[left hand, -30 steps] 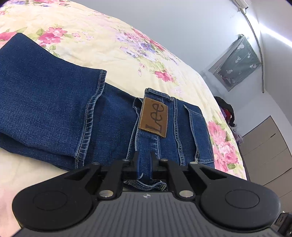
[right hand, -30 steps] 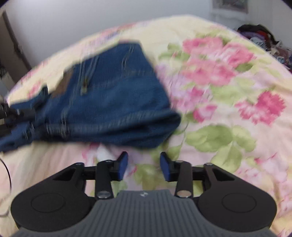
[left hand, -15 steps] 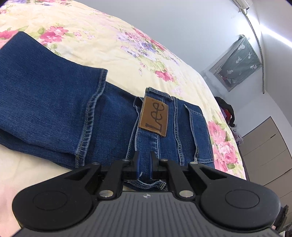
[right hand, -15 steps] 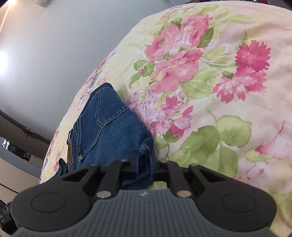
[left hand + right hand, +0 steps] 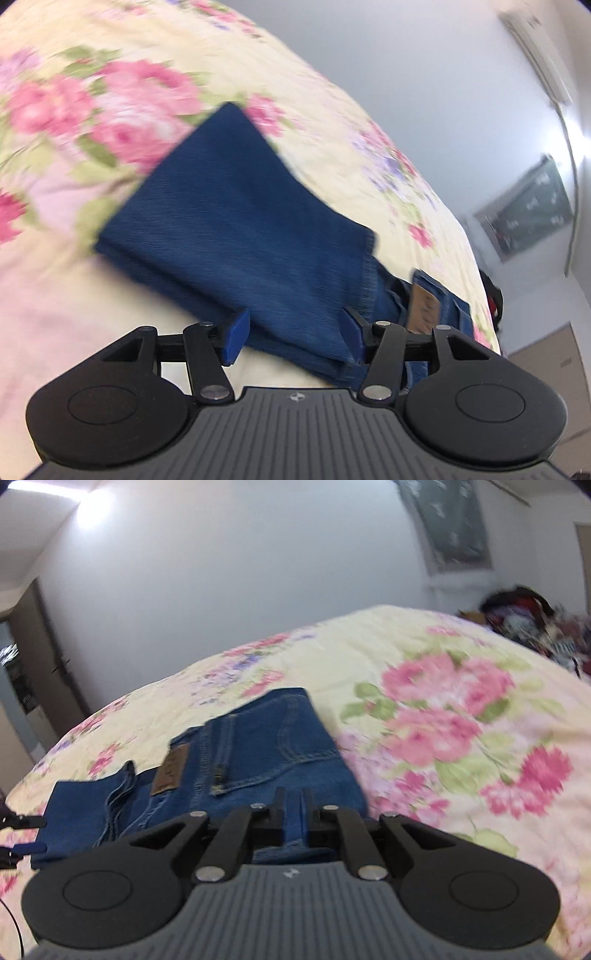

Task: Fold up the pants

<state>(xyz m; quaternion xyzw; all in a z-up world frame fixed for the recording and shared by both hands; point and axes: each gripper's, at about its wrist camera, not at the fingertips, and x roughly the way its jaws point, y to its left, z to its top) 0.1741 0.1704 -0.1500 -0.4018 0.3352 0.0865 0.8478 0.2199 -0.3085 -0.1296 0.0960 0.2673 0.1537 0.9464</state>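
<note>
Blue jeans (image 5: 240,229) lie folded on a floral bedspread (image 5: 110,92), with a brown leather waist patch (image 5: 424,308). My left gripper (image 5: 293,338) is open, its blue pads on either side of the folded leg end near the hem. In the right wrist view the jeans (image 5: 266,753) show their back pocket and patch (image 5: 171,771). My right gripper (image 5: 293,808) is shut on the near edge of the jeans at the seat. The left gripper's tips show at the far left (image 5: 22,834).
The bedspread (image 5: 461,720) stretches wide to the right of the jeans. A pile of clothes (image 5: 524,616) lies beyond the bed's far right. White wall and a framed picture (image 5: 447,524) stand behind. A wardrobe (image 5: 546,354) is at the right.
My left gripper let go of the waistband, opened, and moved left to the folded leg end. My right gripper stays shut on the jeans' edge and has tilted up.
</note>
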